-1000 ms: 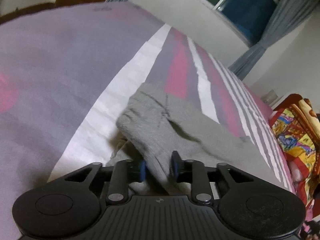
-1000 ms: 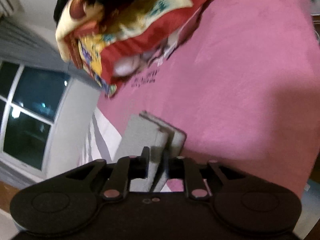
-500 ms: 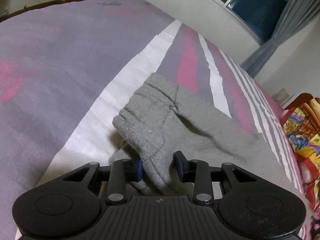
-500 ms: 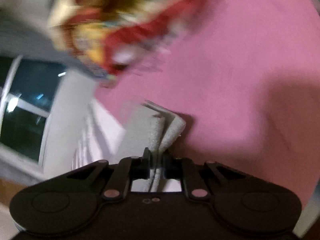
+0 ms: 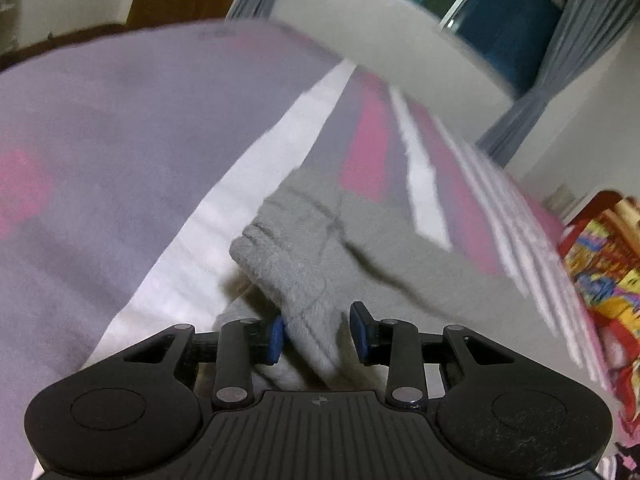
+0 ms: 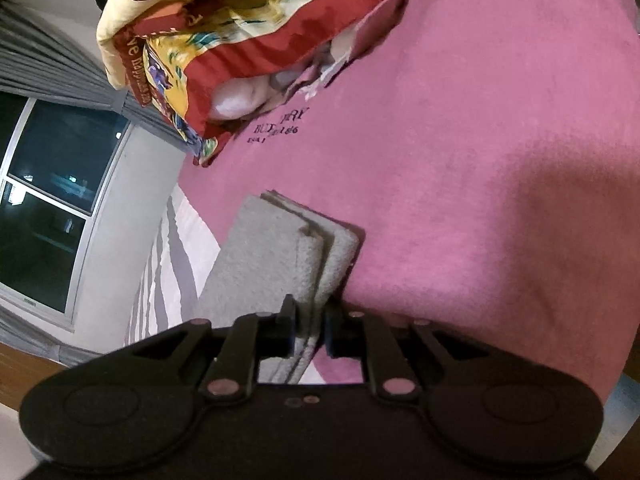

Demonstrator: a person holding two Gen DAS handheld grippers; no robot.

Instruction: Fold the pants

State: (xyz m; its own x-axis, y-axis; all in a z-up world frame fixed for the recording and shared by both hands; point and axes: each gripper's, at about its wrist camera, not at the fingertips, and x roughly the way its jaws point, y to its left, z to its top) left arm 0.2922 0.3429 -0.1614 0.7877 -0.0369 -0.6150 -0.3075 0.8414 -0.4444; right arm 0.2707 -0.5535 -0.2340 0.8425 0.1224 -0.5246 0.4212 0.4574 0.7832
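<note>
Grey knit pants (image 5: 304, 248) lie on a striped bedspread (image 5: 120, 152). In the left wrist view a bunched fold of them runs between my left gripper's (image 5: 318, 334) blue-padded fingers (image 5: 276, 338), which stand apart with a gap beside the cloth. In the right wrist view the stacked leg ends of the pants (image 6: 280, 248) lie on the pink part of the bedspread (image 6: 480, 160). My right gripper (image 6: 310, 330) is shut on the edge of these layers.
A red and yellow patterned blanket (image 6: 240, 40) is piled at the head of the bed; it also shows in the left wrist view (image 5: 604, 256). A dark window (image 5: 508, 20) with grey curtains (image 5: 560, 60) lies beyond the bed.
My left gripper's fingers have spread wider around the grey fold. My right gripper closed onto the stacked leg ends and still holds them.
</note>
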